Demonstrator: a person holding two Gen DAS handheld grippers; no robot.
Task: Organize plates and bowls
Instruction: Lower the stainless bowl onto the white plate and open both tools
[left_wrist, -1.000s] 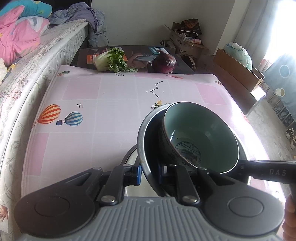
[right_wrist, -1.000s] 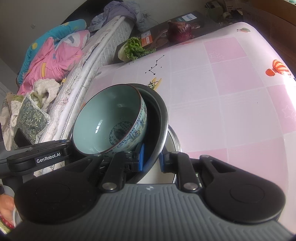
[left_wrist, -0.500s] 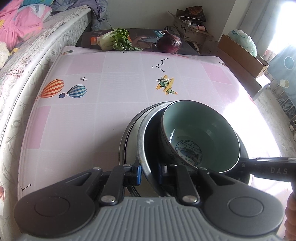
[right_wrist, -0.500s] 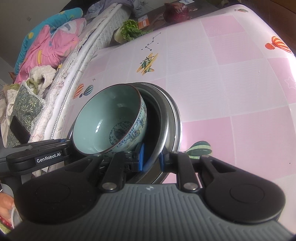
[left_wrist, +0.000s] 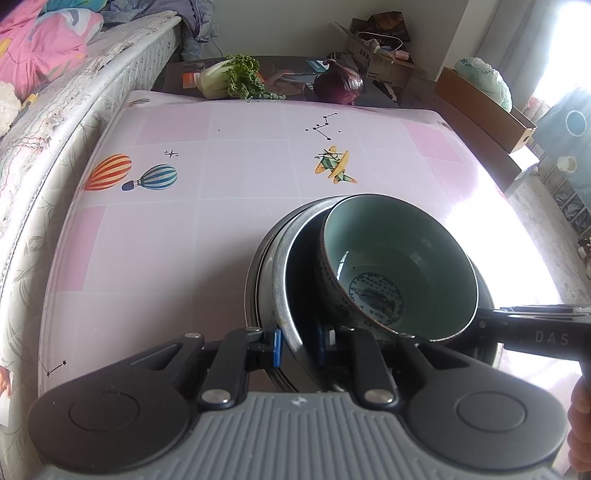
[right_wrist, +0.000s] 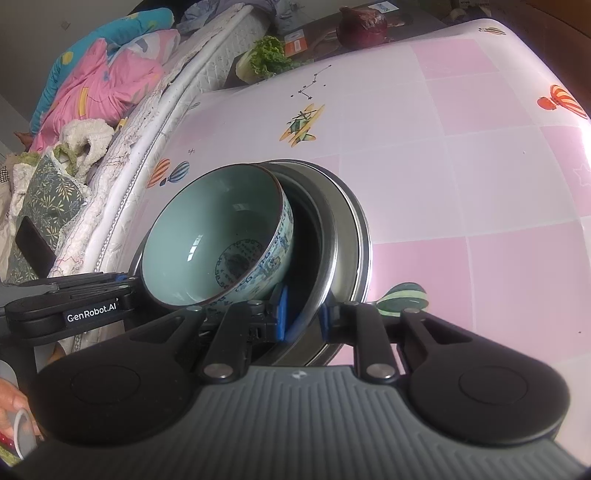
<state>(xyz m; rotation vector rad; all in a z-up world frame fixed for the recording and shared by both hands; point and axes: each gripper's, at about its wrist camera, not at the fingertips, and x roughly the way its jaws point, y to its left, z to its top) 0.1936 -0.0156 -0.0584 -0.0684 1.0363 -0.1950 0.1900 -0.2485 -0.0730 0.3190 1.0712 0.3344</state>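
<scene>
Left wrist view: the left claw (left_wrist: 298, 347) pinches the metal bowl's (left_wrist: 284, 295) rim; a blue bowl (left_wrist: 399, 273) sits inside, just ahead.

Right wrist view: the right claw (right_wrist: 302, 319) grips the same metal bowl (right_wrist: 332, 243), over the table (right_wrist: 461, 166).

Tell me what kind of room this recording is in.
Probably a bedroom used as a makeshift work area: a mattress with pink bedding runs beside the table, and open cardboard boxes stand by the wall.

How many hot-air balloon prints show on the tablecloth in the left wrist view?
2: an orange striped balloon near the left edge, and a blue striped balloon just right of it. The bowls may hide others.
</scene>
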